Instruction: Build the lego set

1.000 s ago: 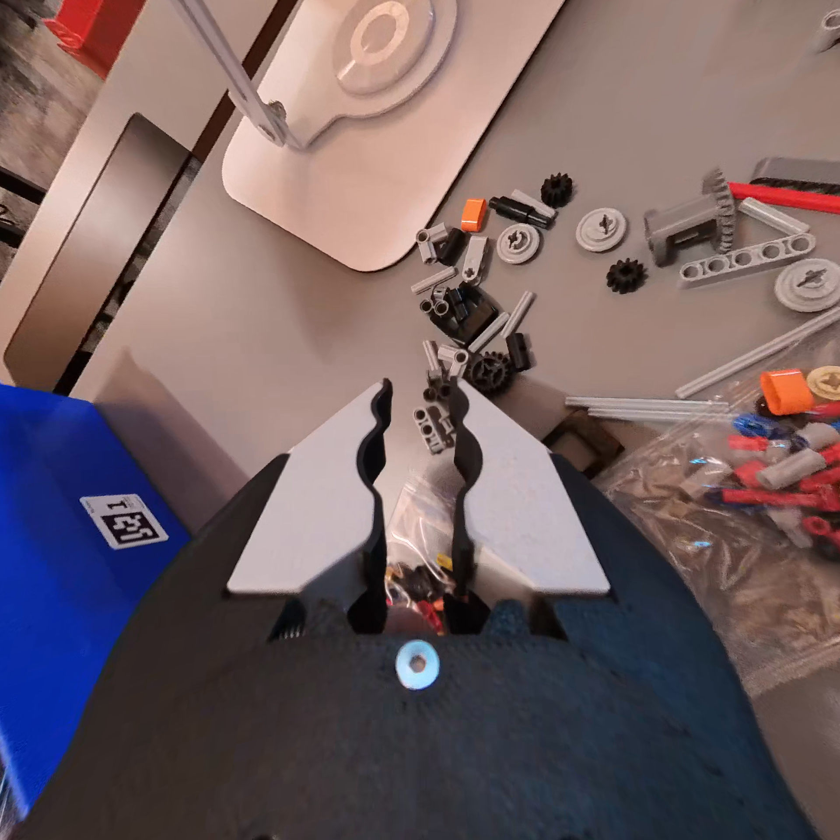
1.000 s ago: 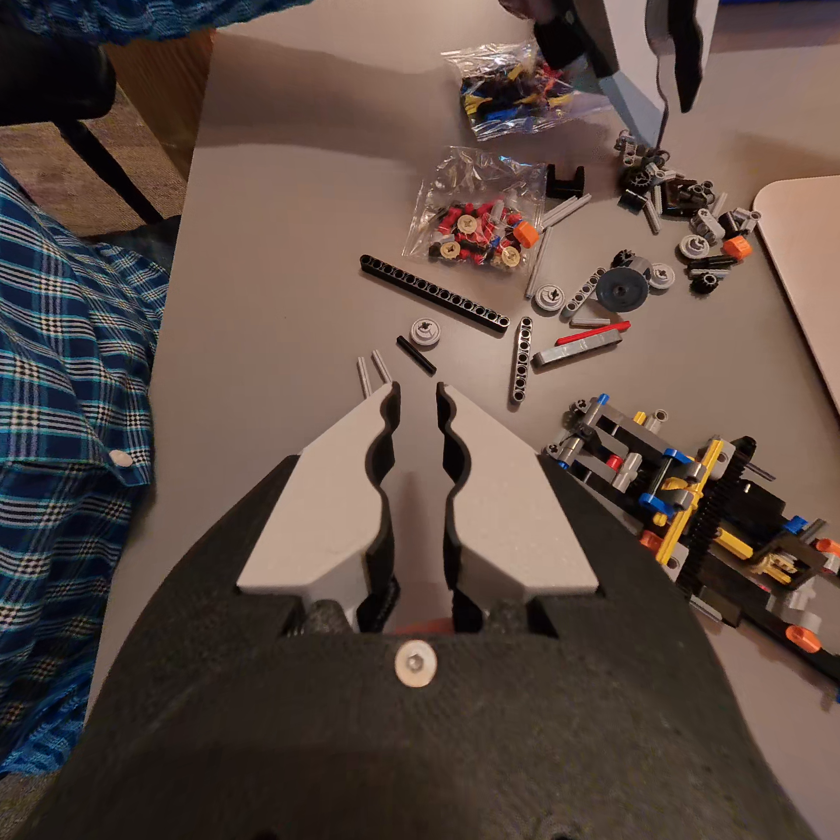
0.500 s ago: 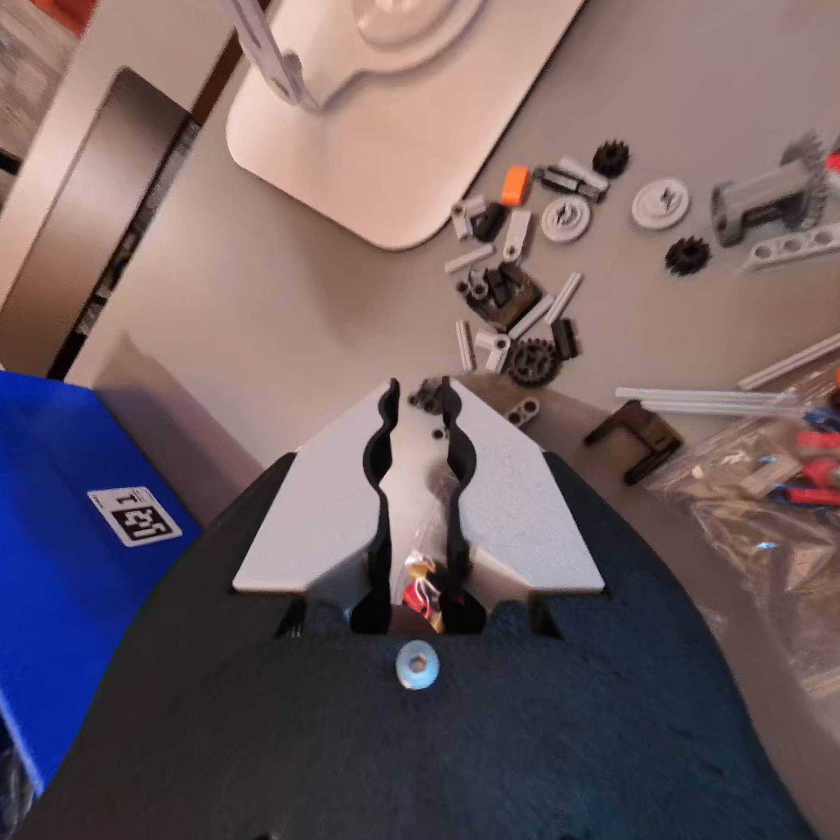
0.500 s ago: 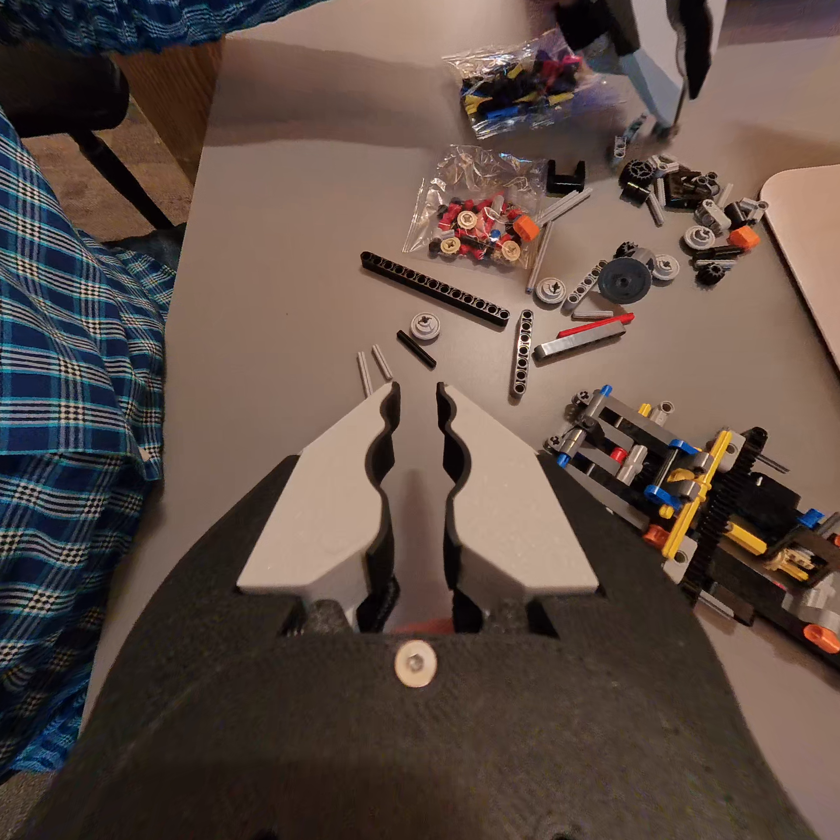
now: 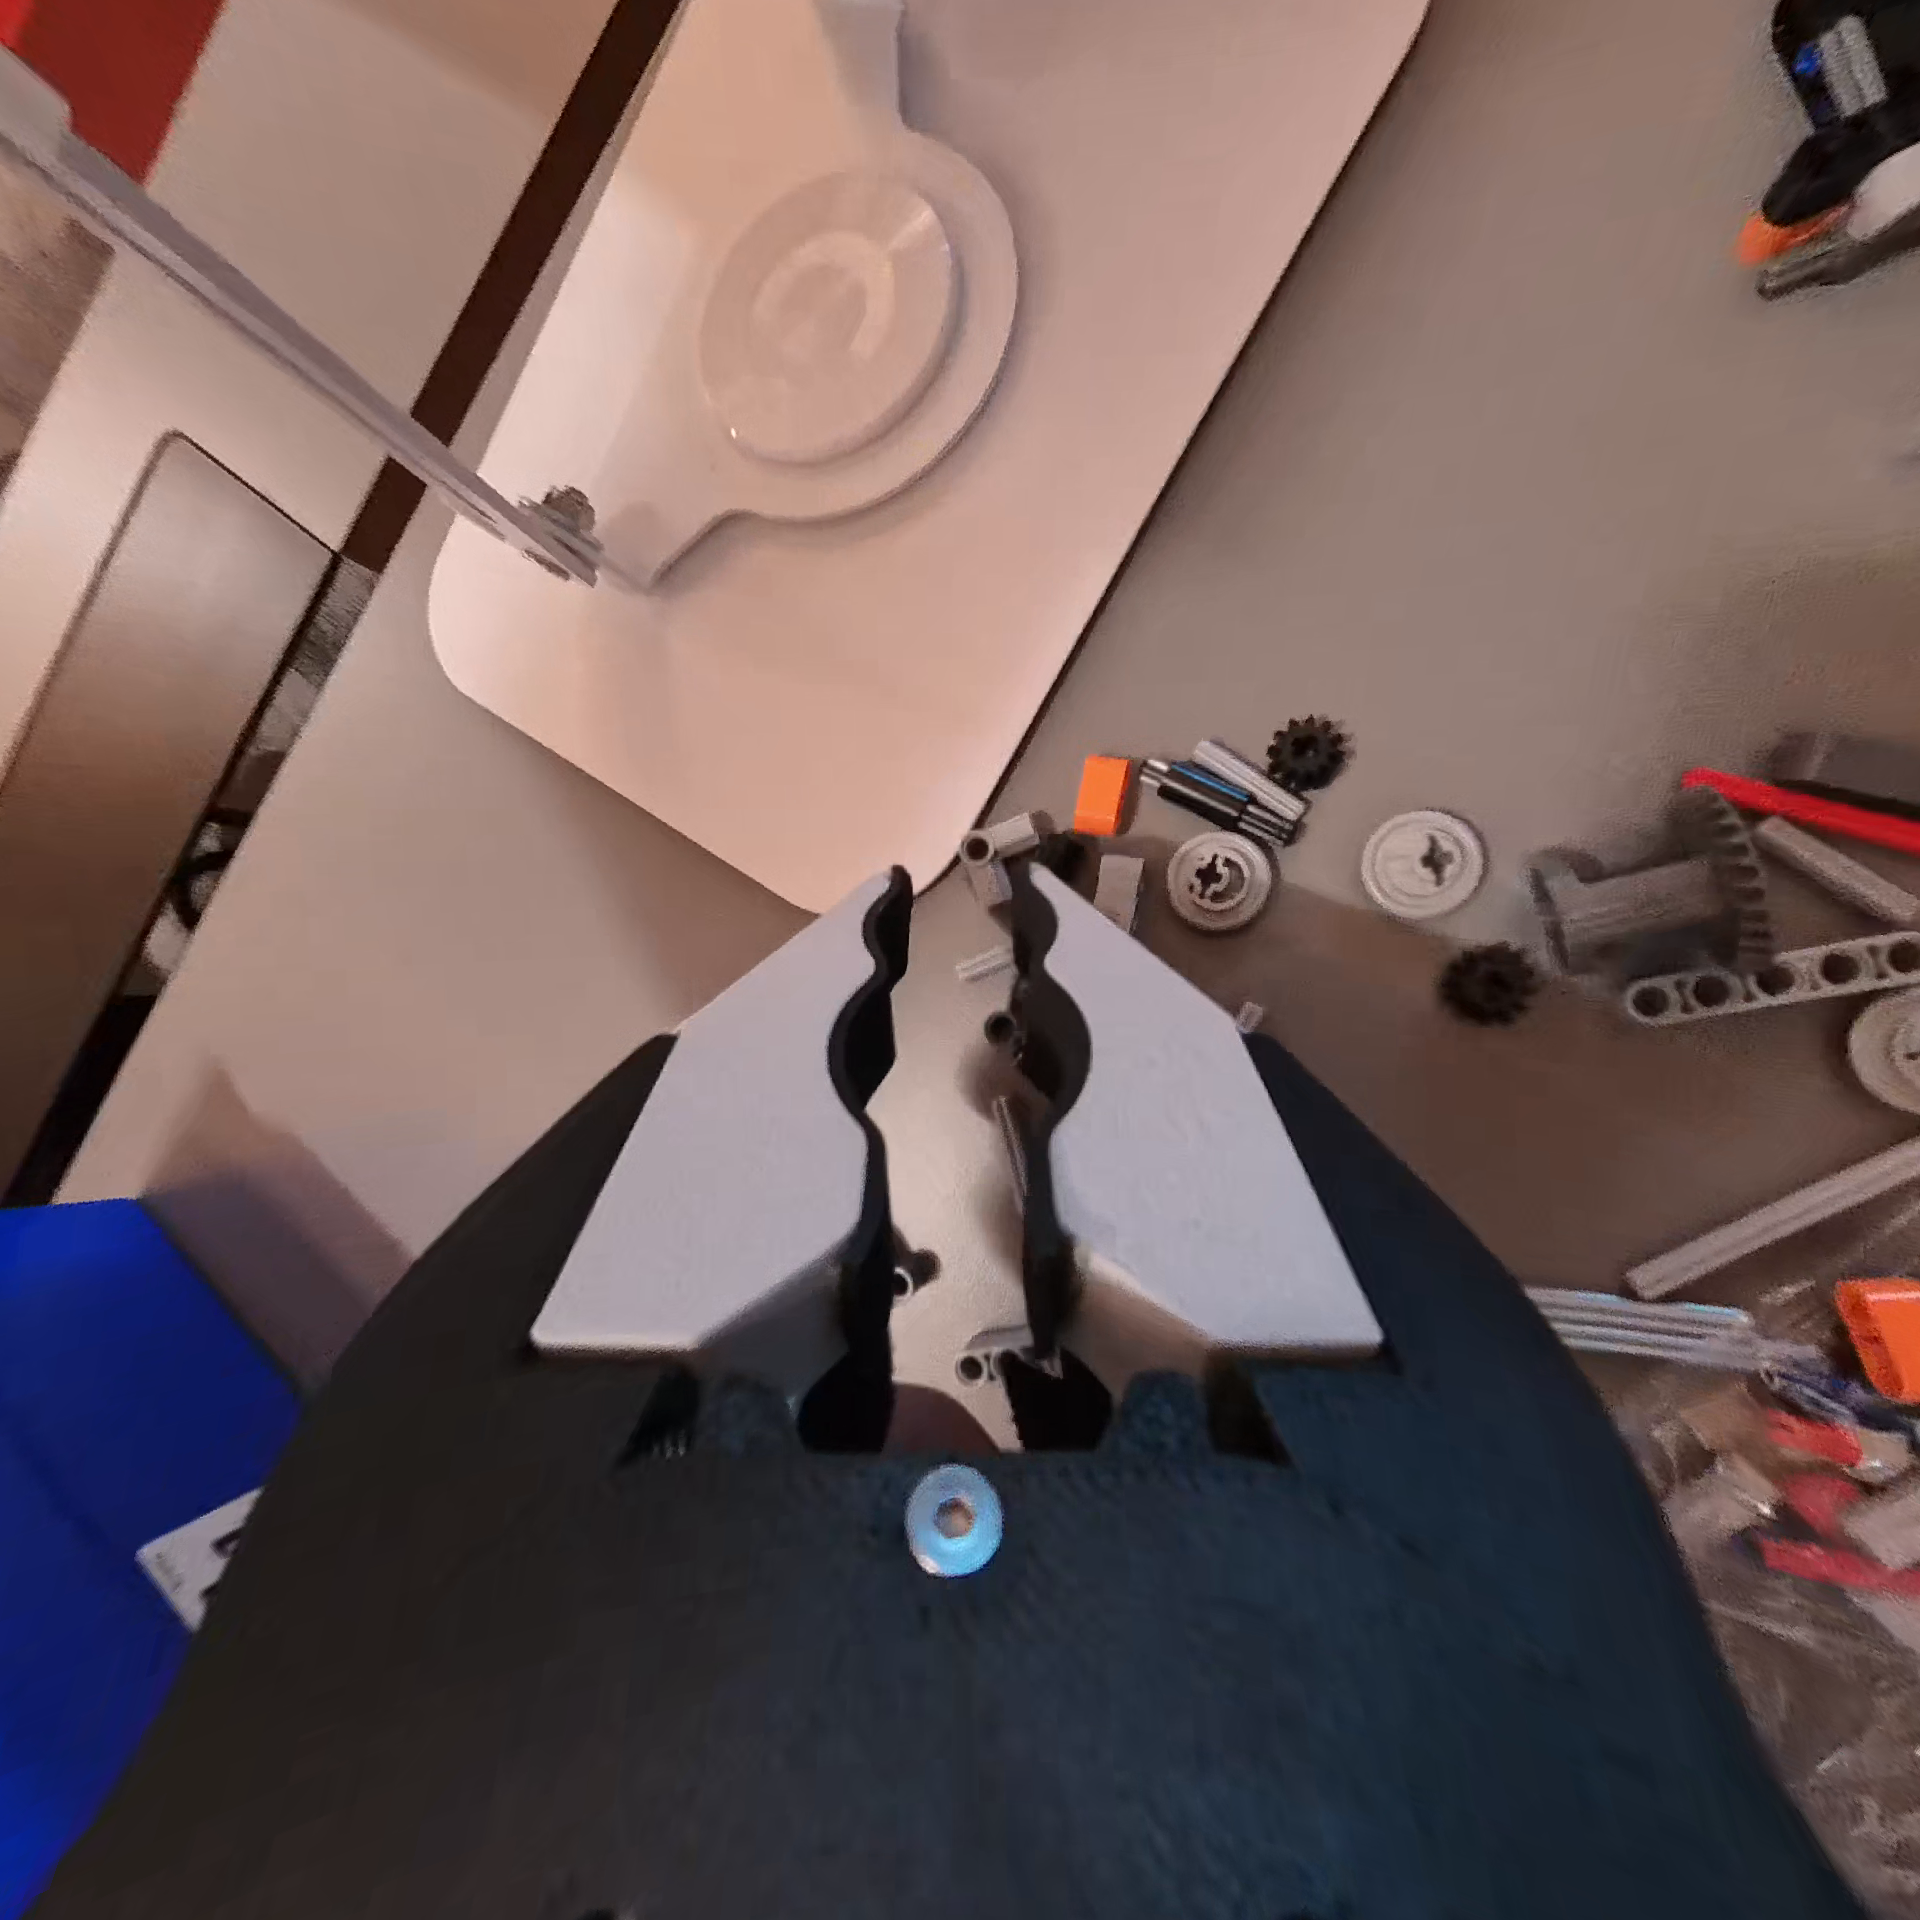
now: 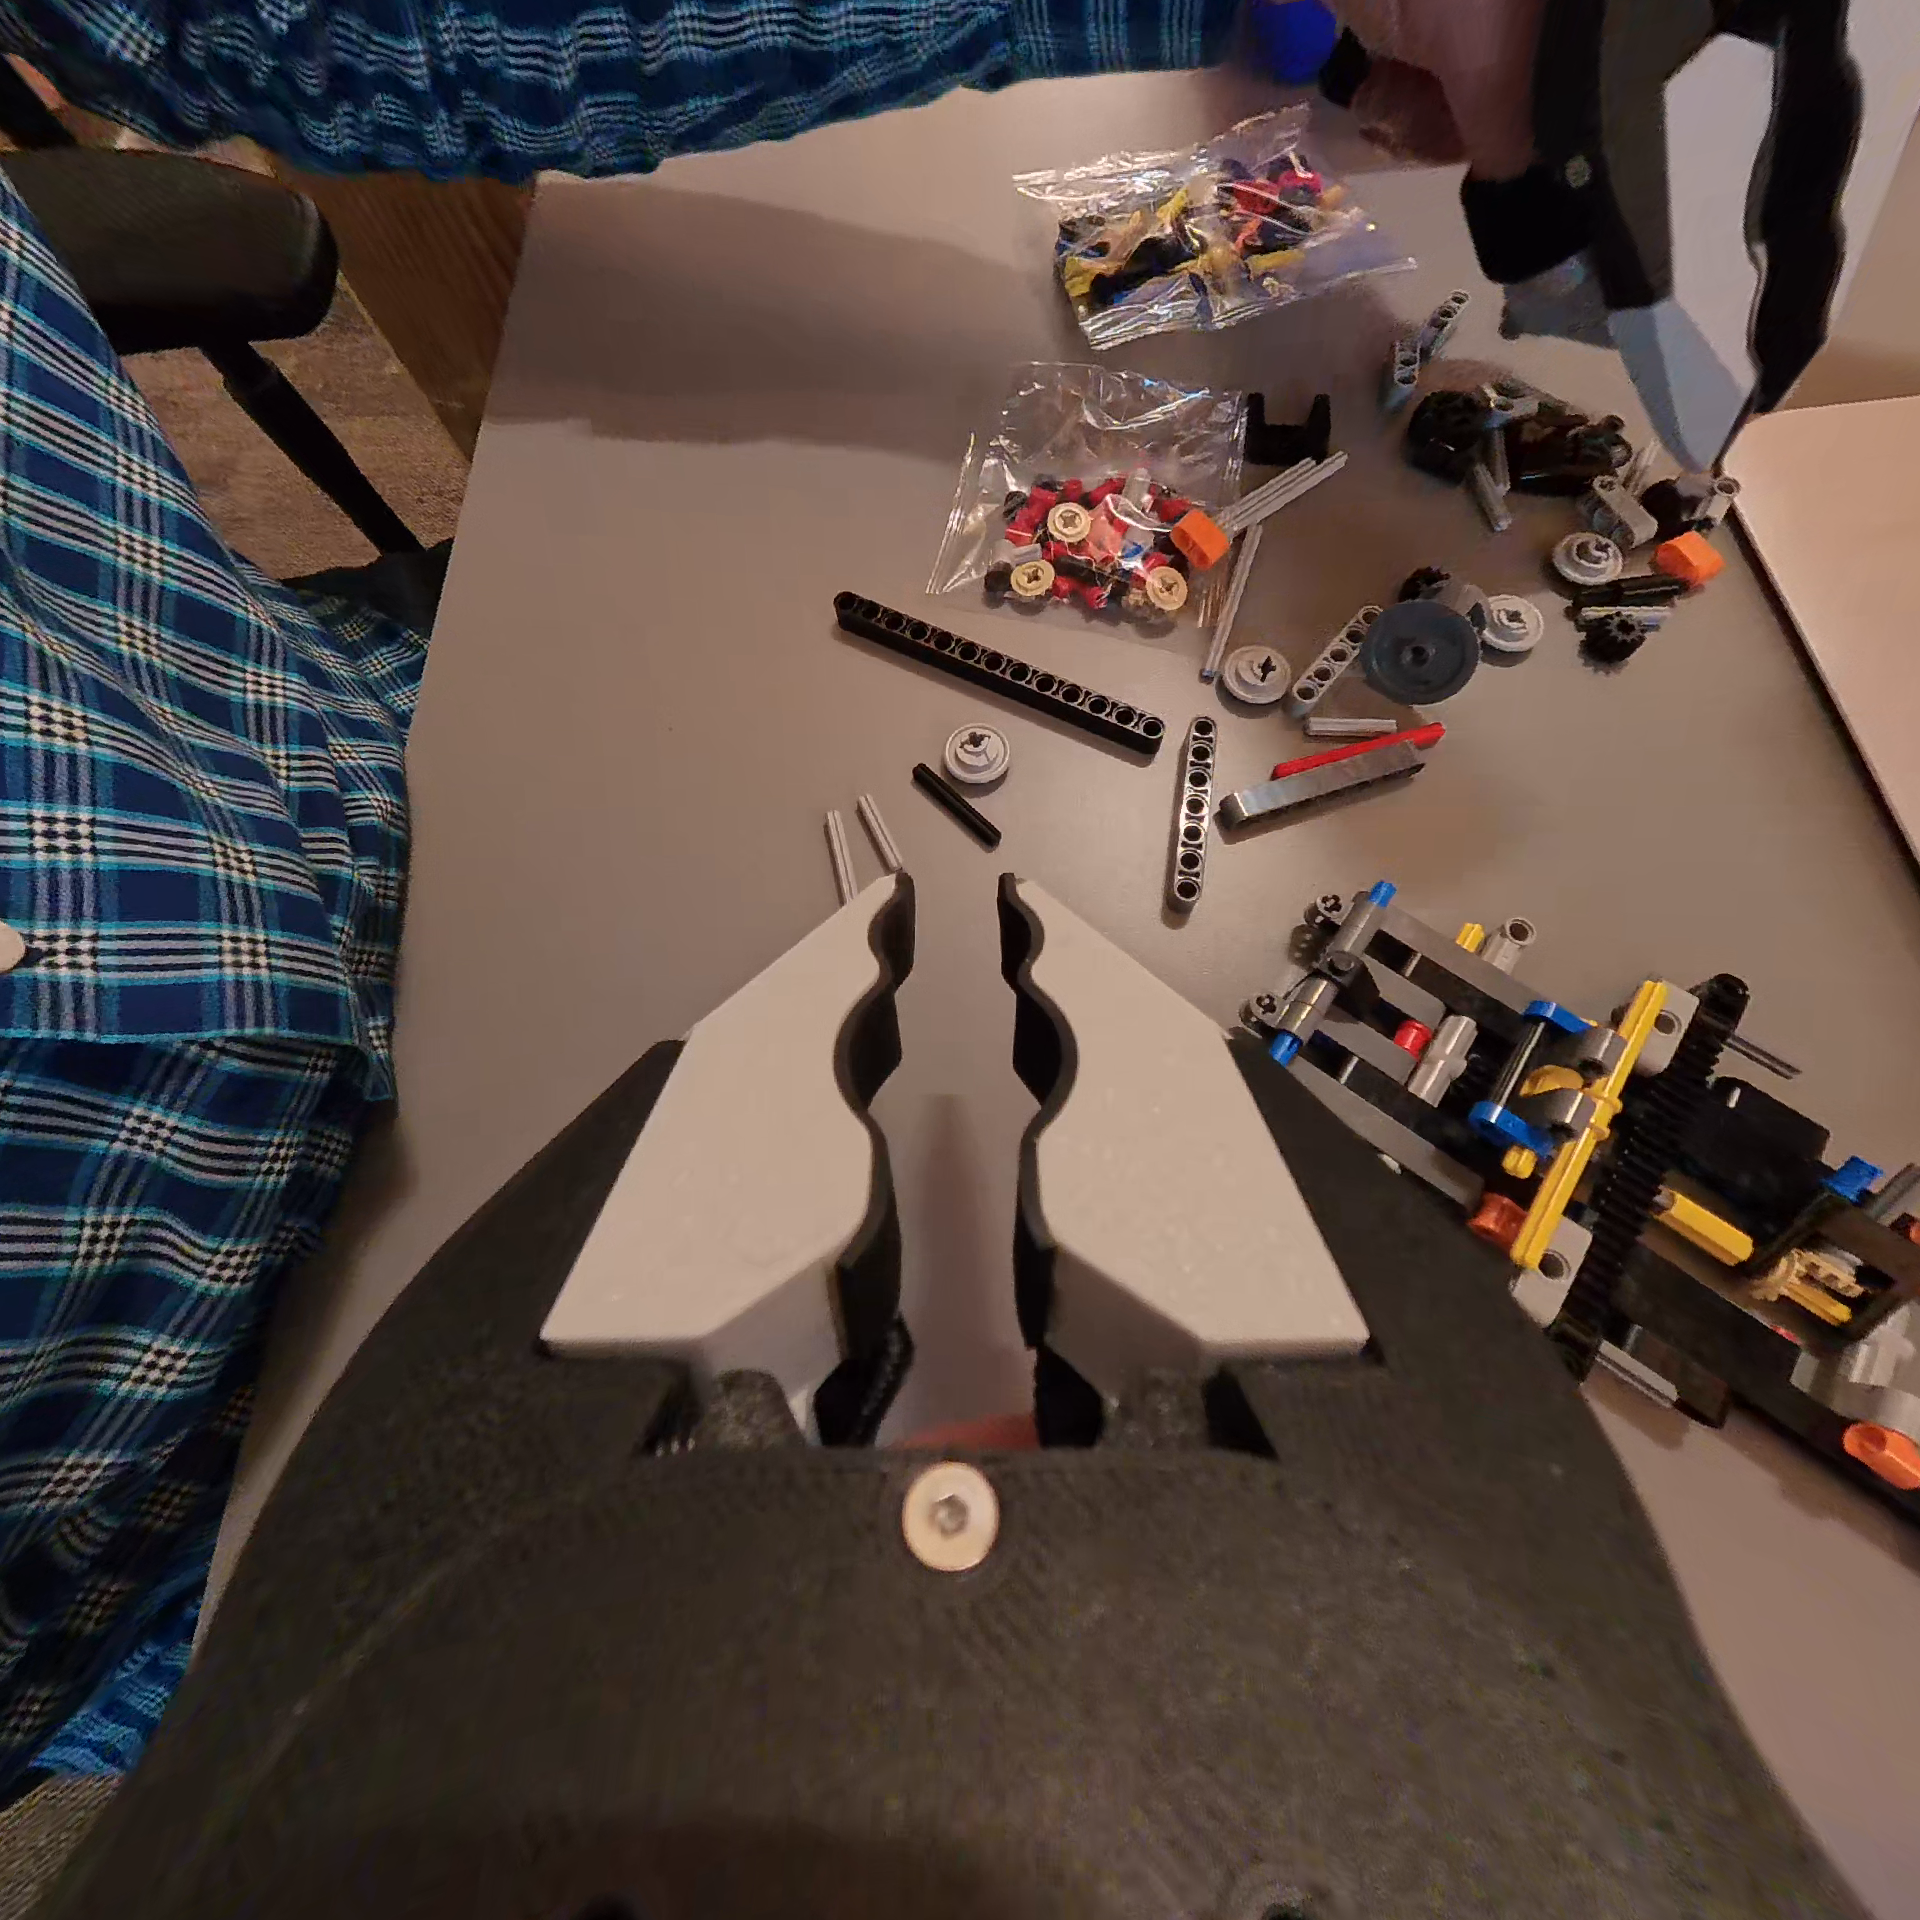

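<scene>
- While the grey tabletop [image 6: 665, 436] carries everything, the half-built black, yellow and blue lego chassis [image 6: 1579, 1132] lies at its right.
- Right gripper [image 6: 956, 894] hovers beside it, jaws narrowly apart, empty.
- Left gripper [image 5: 961, 883], narrowly parted, hangs over the small loose grey and black lego pieces [image 5: 1195, 821], gripping none.

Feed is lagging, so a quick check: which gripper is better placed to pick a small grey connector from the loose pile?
Left. The left gripper is open right over the small grey connectors, fingertips at the pile. The right gripper hovers open over bare table, beside the half-built model.
</scene>
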A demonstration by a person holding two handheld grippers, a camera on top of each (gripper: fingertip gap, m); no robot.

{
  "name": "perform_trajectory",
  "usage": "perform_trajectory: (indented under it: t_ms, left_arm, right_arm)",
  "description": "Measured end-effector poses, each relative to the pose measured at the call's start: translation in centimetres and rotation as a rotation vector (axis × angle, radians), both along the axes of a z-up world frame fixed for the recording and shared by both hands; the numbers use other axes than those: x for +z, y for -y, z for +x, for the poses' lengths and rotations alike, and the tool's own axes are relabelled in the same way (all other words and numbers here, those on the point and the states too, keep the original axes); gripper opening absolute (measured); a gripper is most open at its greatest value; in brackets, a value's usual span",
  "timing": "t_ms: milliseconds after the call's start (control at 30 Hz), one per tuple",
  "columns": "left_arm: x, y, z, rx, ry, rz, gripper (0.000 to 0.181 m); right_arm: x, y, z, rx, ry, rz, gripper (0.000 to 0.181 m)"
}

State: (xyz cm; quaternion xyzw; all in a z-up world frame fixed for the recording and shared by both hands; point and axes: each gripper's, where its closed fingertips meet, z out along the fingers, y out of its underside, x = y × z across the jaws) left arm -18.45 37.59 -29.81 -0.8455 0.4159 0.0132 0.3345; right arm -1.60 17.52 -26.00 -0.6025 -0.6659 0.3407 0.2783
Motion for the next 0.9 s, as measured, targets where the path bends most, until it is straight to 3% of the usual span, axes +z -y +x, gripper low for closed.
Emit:
perform_trajectory:
  t_ms: [200,333,533,900]
  left_arm:
    - [-1.4,-0.2,0.0,0.055,0.073,-0.082,0.016]
    - [-1.6,0.0,0.4,0.055,0.085,-0.085,0.006]
    - [-1.4,-0.2,0.6,0.059,0.088,-0.053,0.005]
    - [3.1,1.3,-0.5,0.099,0.189,0.087,0.005]
  right_arm:
    - [0.1,-0.2,0.2,-0.003,-0.016,-0.008,0.014]
    - [0.3,-0.3,0.3,-0.002,-0.028,-0.011,0.014]
    - [0.5,-0.2,0.4,-0.002,-0.032,-0.006,0.014]
    - [1.0,-0.1,0.7,-0.015,-0.038,0.012,0.014]
